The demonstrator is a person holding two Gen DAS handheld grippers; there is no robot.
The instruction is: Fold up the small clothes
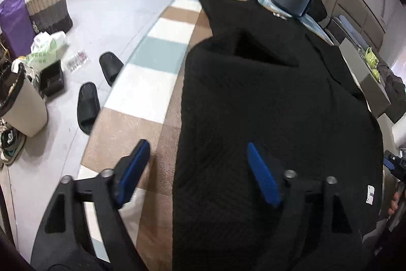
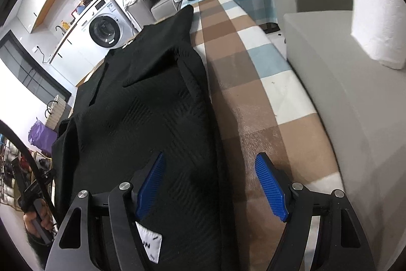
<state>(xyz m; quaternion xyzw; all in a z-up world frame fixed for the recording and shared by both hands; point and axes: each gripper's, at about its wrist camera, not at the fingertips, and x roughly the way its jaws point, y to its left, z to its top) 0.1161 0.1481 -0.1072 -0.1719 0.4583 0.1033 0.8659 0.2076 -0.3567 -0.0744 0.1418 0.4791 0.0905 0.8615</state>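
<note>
Black slippers (image 1: 87,109) are shown only at left of the left wrist view. Both the left gripper (image 1: 198,169) and right gripper (image 2: 210,184) are spread over the black garment's (image 1: 266,106) lower edge.

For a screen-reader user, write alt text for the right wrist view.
A black textured knit garment lies spread lengthwise on a brown, white and blue checked blanket. The right gripper hovers above the garment's near right edge, its blue-padded jaws wide open and holding nothing. A white washing machine stands behind, at left.
</note>
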